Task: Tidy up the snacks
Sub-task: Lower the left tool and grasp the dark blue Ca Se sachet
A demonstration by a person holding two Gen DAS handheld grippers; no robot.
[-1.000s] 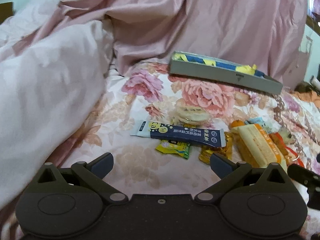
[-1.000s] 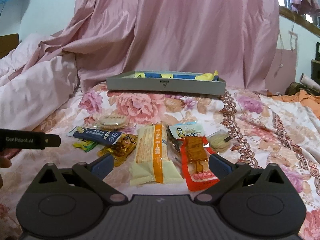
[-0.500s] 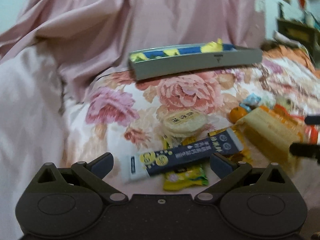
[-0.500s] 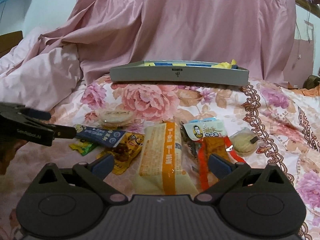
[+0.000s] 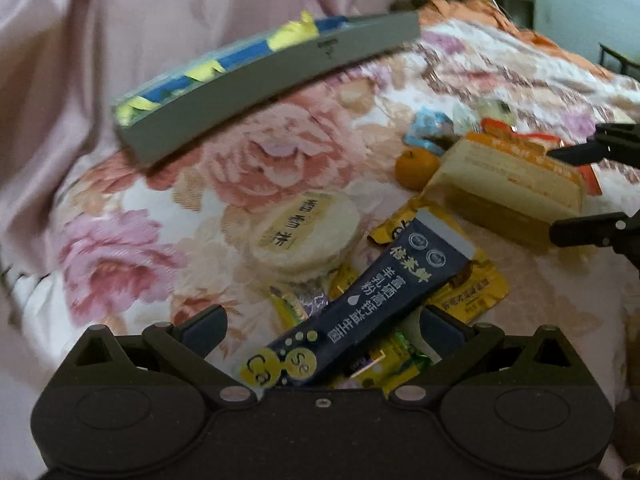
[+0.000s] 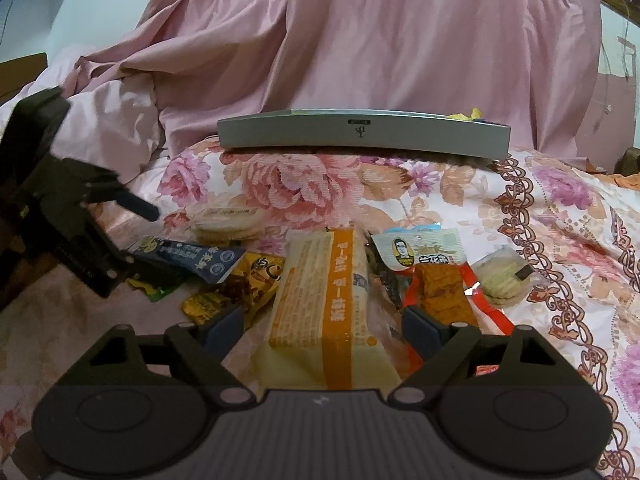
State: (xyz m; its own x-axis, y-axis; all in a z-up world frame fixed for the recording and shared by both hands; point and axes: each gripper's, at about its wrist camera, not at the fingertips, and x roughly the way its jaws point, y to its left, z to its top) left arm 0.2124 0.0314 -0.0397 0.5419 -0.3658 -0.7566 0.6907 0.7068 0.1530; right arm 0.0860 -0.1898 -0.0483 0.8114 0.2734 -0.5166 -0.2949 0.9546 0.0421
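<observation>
Your left hand-held gripper [image 5: 322,330] hangs wide open astride the dark blue sachet [image 5: 360,304] on the bed [image 5: 280,152], its long axis running toward 1 o'clock; your right hand-held gripper [image 6: 322,330], also open, straddles the cream-and-orange packet [image 6: 324,312], pointing 12 o'clock.

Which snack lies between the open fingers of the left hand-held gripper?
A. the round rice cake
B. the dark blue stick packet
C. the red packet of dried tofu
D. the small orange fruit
B: in the left wrist view the dark blue stick packet runs between the two spread fingers of the left hand-held gripper, while the small orange fruit and the round rice cake lie farther ahead.
</observation>
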